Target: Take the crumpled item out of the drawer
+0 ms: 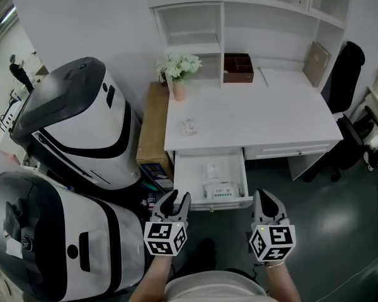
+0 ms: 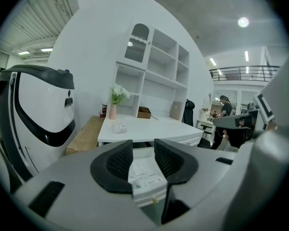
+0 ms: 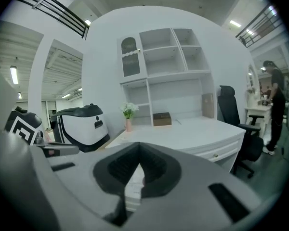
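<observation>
The desk's left drawer (image 1: pixel 178 180) stands pulled out. Inside it a crumpled white item (image 1: pixel 211 170) lies toward the back, and a flat white wipes pack (image 1: pixel 222 190) lies near the front. My left gripper (image 1: pixel 177 199) hovers just outside the drawer's front left corner, jaws open and empty. In the left gripper view the left gripper (image 2: pixel 143 149) frames the pack (image 2: pixel 145 174) between its jaws, some way beyond them. My right gripper (image 1: pixel 266 197) hangs to the right of the drawer's front, apart from it. Its jaw tips meet in the right gripper view (image 3: pixel 138 154), with nothing held.
The white desk (image 1: pixel 264 115) carries a flower vase (image 1: pixel 178 75), a brown box (image 1: pixel 238 68) and a small white object (image 1: pixel 189 126). Two large white-and-black machines (image 1: pixel 75 128) (image 1: pixel 57 238) crowd the left. A wooden cabinet (image 1: pixel 152 128) adjoins the desk; a black chair (image 1: pixel 344 74) stands right.
</observation>
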`<state>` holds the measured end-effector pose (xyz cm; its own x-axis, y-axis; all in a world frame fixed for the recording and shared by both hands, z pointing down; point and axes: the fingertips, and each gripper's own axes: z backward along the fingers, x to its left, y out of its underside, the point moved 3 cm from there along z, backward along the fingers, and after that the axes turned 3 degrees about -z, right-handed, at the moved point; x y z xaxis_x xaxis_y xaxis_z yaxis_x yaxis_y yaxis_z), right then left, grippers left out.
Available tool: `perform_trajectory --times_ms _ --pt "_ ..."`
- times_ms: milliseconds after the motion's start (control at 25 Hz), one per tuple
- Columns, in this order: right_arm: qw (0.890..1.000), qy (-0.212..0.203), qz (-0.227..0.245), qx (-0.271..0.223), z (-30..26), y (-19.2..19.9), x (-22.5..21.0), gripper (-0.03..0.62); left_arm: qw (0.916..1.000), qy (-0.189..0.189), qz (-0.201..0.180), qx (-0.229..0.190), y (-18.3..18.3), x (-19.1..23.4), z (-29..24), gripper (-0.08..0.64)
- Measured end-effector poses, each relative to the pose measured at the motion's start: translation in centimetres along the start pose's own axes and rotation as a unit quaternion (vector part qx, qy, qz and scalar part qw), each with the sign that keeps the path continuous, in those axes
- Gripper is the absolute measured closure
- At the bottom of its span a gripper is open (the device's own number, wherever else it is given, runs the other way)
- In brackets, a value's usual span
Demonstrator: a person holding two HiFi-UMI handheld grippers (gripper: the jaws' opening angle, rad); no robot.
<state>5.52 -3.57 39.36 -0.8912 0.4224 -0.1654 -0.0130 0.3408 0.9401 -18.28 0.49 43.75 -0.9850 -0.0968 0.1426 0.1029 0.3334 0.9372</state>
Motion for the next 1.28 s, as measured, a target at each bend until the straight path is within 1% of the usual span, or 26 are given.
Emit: perform_trajectory --times_ms 160,480,640,840,1000,1280 --pt "1.0 0.01 -0.003 -0.005 -1.2 -0.7 0.2 0.591 0.9999 0.008 -0.007 -0.003 -0.7 1.0 -1.7 0.426" --pt "0.999 0.028 -0.012 -0.016 -1.8 -1.7 -0.4 0.591 0.9996 0.023 -0.019 0.0 -1.5 1.6 -3.8 0.414" --pt "0.999 0.035 -0.022 -0.019 -2.1 -2.0 -1.1 0.591 0.9994 0.031 -0.018 0.003 -1.7 1.6 -4.6 0.409" --pt "0.999 0.036 -0.025 -0.028 -3.4 -3.1 -1.6 0.591 0.9992 0.036 -0.019 0.002 -2.2 1.9 -6.0 0.403" --pt "0.999 0.032 -0.027 -0.032 -4.7 -4.0 -1.8 0.591 0.9989 0.037 -0.029 0.005 -2.6 2.1 -7.1 0.402" --pt "0.998 0.029 -0.035 -0.031 -7.1 -4.8 -3.1 0.591 0.9981 0.044 -0.036 0.025 -2.6 2.1 -9.8 0.396"
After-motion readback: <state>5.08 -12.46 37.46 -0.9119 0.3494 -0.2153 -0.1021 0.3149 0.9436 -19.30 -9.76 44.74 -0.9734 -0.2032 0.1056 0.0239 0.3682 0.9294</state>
